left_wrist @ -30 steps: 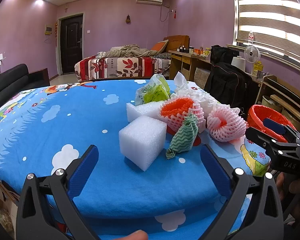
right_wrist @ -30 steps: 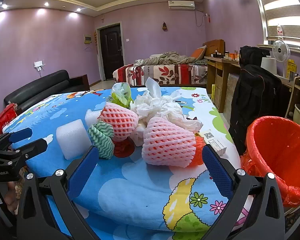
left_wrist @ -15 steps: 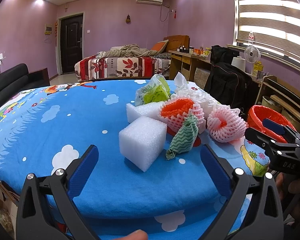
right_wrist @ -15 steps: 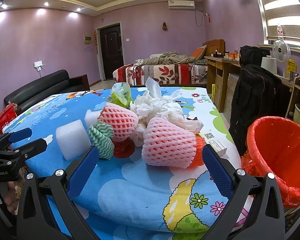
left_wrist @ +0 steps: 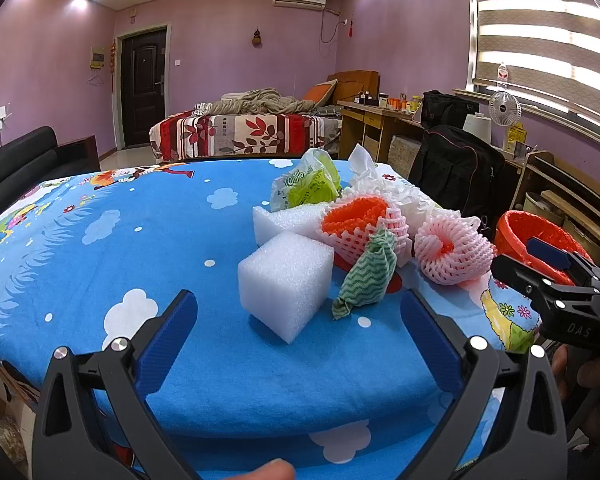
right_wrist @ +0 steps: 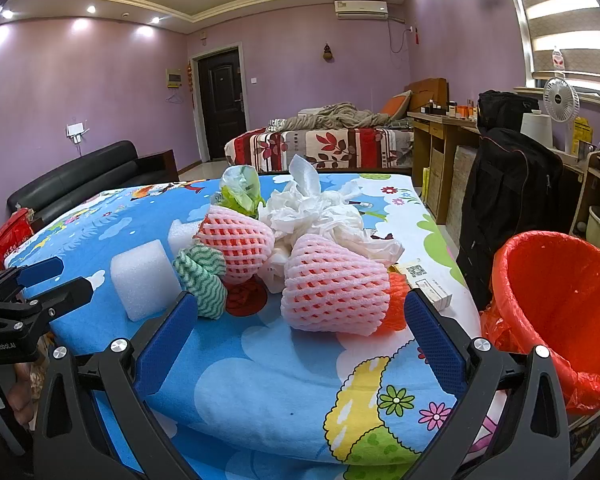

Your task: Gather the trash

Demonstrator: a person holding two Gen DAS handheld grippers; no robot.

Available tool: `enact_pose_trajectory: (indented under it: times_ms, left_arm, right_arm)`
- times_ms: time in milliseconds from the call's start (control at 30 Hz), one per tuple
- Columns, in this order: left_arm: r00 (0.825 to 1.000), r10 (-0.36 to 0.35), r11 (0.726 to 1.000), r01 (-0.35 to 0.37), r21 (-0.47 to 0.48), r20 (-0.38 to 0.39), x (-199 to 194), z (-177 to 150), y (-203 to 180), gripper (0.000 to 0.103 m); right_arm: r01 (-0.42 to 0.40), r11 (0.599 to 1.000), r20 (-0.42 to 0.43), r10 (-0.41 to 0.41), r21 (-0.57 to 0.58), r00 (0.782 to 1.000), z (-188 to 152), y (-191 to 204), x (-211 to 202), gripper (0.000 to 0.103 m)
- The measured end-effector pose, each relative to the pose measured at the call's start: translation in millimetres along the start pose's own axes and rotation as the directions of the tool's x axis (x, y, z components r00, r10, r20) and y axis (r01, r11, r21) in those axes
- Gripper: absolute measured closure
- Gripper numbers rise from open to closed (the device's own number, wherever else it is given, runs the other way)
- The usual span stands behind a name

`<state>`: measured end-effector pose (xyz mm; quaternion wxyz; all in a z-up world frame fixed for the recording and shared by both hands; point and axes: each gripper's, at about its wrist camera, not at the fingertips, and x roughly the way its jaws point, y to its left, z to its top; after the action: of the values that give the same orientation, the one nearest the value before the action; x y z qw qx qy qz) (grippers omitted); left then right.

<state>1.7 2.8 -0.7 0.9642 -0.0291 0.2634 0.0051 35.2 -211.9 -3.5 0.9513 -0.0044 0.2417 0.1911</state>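
Observation:
A pile of trash lies on the blue cartoon tablecloth (left_wrist: 100, 264): a white foam cube (left_wrist: 286, 284) (right_wrist: 146, 278), a green-striped cloth wad (left_wrist: 368, 276) (right_wrist: 202, 278), pink foam fruit nets (left_wrist: 452, 252) (right_wrist: 336, 284), another net with an orange one inside (left_wrist: 356, 220) (right_wrist: 236, 236), crumpled white tissue (right_wrist: 316, 208) and a green plastic bag (left_wrist: 306, 186). My left gripper (left_wrist: 298, 334) is open and empty, just short of the foam cube. My right gripper (right_wrist: 300, 338) is open and empty in front of the near pink net. A red-lined bin (right_wrist: 560, 300) (left_wrist: 536, 236) stands right of the table.
A small white box with a QR code (right_wrist: 428, 282) lies by the table's right edge. A black bag (right_wrist: 508, 200) leans on the desk behind the bin. A black sofa (right_wrist: 84, 180) stands left, a bed (left_wrist: 244, 128) at the back.

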Motion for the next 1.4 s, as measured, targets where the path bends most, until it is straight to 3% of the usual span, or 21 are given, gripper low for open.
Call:
enact_pose_trajectory:
  times_ms: [1167,1400]
  left_arm:
    - [1.0,0.003,1.0,-0.003,-0.016,-0.012,3,-4,2,0.004]
    - [0.999,0.009,0.999,-0.01,-0.031,-0.039,13,-2,9,0.004]
  right_arm:
    - [0.0,1.0,-0.001,0.0,0.002,1.0,-1,-1,1,0.006]
    - [0.035,0.999,-0.053,-0.033,0.024,0.998,-3,-12,12,0.006]
